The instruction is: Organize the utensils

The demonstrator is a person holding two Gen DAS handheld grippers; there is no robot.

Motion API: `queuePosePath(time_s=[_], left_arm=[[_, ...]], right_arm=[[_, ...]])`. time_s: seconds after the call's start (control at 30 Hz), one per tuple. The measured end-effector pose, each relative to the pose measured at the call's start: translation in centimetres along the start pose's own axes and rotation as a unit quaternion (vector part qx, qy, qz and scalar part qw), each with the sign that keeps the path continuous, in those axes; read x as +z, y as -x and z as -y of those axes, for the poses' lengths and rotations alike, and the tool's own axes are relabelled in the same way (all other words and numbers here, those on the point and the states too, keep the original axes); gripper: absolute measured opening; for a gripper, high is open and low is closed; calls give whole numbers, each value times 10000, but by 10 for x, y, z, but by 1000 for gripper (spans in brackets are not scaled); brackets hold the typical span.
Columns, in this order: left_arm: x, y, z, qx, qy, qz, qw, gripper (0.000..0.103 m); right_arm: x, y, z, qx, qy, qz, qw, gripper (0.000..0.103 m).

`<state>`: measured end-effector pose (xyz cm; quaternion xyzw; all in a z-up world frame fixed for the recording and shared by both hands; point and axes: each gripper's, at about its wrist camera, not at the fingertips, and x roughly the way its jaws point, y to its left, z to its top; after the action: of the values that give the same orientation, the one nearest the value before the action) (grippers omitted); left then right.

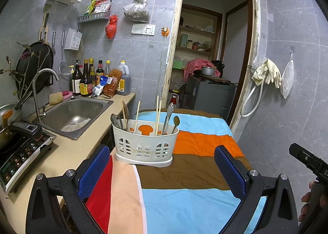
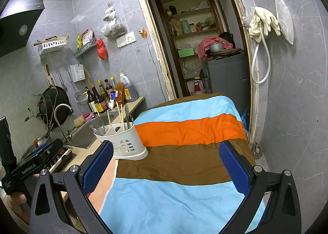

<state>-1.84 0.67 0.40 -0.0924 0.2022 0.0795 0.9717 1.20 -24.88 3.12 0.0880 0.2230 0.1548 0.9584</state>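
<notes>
A white plastic utensil caddy (image 1: 143, 147) stands on the striped cloth (image 1: 194, 199) near its left edge. It holds wooden chopsticks (image 1: 158, 115), metal spoons (image 1: 175, 122) and other utensils, all upright. It also shows in the right wrist view (image 2: 125, 143), at the left. My left gripper (image 1: 162, 172) is open and empty, just short of the caddy. My right gripper (image 2: 167, 169) is open and empty over the cloth (image 2: 184, 203), to the right of the caddy. No loose utensils lie on the cloth.
A counter with a steel sink (image 1: 75, 115), faucet (image 1: 39, 94), bottles (image 1: 88, 82) and an induction cooker (image 1: 20, 156) runs along the left. An open doorway (image 1: 211, 49) lies behind the table. Gloves (image 1: 266, 73) hang on the right wall.
</notes>
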Motion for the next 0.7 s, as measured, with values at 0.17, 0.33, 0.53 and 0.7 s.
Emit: queuePosePath(time_s=[0.17, 0.33, 0.53, 0.7], left_arm=[[1, -3, 3, 11, 50, 19, 10000, 103], [0, -1, 6, -181, 137, 87, 9997, 103], [-4, 3, 12, -252, 59, 87, 9996, 103], [-6, 4, 12, -326, 36, 52, 9994, 103]], right_arm=[[1, 0, 1, 3, 1, -8, 10000, 101], [0, 0, 0, 3, 1, -13, 10000, 101], [-4, 2, -2, 13, 23, -17, 10000, 101], [-8, 3, -6, 17, 17, -37, 10000, 101]])
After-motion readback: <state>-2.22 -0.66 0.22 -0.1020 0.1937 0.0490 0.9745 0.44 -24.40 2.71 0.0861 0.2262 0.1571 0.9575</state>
